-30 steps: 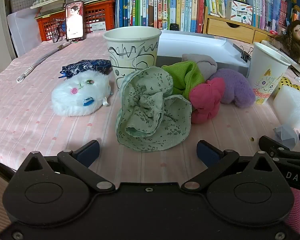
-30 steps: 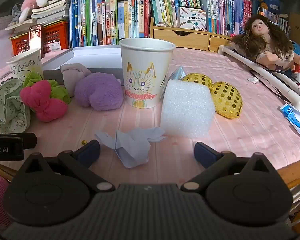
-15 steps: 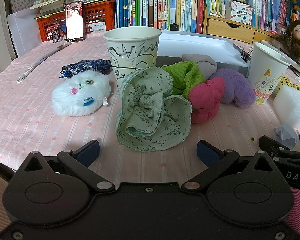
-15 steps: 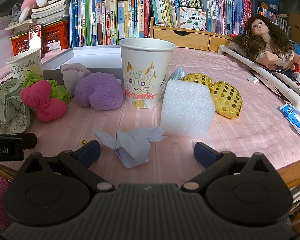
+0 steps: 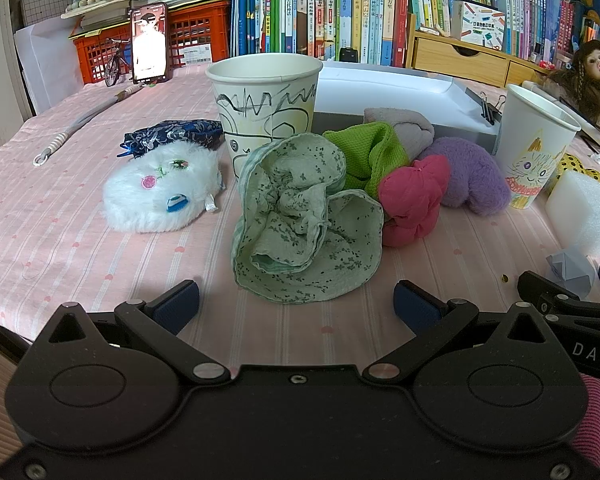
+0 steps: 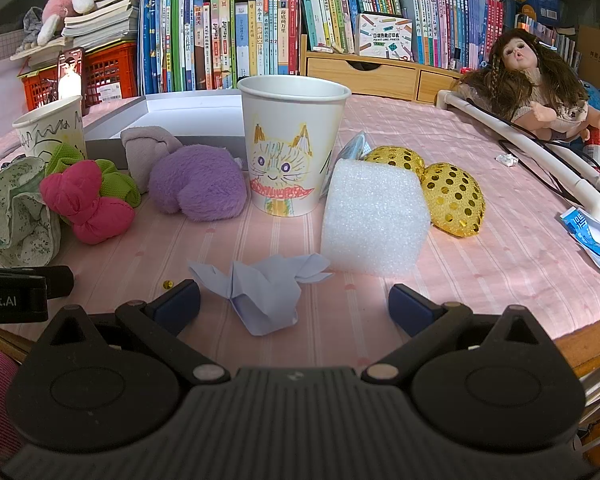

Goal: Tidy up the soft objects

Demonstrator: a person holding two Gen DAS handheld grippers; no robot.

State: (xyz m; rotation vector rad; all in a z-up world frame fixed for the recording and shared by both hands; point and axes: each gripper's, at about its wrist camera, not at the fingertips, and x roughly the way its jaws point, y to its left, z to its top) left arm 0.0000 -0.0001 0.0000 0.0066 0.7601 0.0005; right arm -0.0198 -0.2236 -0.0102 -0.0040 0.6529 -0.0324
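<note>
On pink tablecloth (image 5: 60,240): two paper cups (image 5: 265,108) (image 6: 294,148), two wide-spread tools (image 5: 296,306) (image 6: 294,306).

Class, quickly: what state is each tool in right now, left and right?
Left tool: open, holding nothing, facing the green floral cloth.
Right tool: open, holding nothing, lilac folded paper between its fingers.

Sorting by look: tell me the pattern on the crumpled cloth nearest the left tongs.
Pale green cloth with small dark floral sprigs; clearest in the left wrist view.
</note>
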